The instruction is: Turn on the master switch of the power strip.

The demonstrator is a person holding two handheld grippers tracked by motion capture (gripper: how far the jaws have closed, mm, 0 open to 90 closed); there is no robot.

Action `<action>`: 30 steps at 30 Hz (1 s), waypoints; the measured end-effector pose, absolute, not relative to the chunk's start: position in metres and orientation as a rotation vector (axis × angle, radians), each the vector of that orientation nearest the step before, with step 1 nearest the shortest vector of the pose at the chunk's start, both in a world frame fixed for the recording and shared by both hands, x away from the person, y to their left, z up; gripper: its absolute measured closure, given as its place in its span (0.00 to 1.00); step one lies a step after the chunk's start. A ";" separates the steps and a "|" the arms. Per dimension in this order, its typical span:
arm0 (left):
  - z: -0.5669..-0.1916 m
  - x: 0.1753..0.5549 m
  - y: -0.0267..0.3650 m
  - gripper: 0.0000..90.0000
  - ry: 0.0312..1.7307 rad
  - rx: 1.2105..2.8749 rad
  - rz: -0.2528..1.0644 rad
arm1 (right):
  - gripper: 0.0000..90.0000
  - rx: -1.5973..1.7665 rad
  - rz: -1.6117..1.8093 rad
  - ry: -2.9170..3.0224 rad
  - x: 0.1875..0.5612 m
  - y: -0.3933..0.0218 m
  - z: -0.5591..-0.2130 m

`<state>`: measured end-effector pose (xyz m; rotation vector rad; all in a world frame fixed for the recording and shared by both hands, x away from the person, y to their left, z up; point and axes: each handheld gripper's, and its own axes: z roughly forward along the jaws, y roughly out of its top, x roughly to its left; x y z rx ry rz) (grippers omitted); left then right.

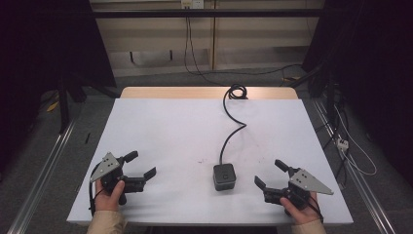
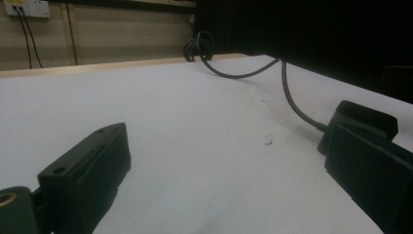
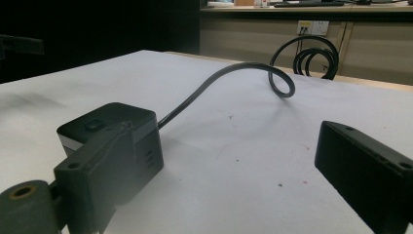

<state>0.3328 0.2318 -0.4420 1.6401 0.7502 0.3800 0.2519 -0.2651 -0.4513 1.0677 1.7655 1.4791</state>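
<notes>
Black and cube-shaped, a small box (image 1: pixel 224 176) (its cable (image 1: pixel 233 127) trailing away) sits on the white table (image 1: pixel 165 126); the left gripper (image 1: pixel 140 166) and right gripper (image 1: pixel 269 174) flank it, jaws spread, holding nothing.

We see a small box (image 1: pixel 224 176) on the table (image 1: pixel 165 126), right of centre near our edge. Its cable (image 1: pixel 231 127) runs back to a coil at the far edge. The left gripper (image 1: pixel 140 165) sits well left of it, the right gripper (image 1: pixel 269 173) just beside its right, apparently apart.
</notes>
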 end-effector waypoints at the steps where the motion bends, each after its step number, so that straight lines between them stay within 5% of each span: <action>1: -0.442 0.333 0.232 0.03 0.747 1.641 0.377 | 0.08 1.067 1.479 1.766 0.252 -0.265 -0.451; 30: -0.441 0.330 0.231 0.03 0.704 1.646 0.376 | 0.08 1.011 1.495 1.825 0.262 -0.244 -0.447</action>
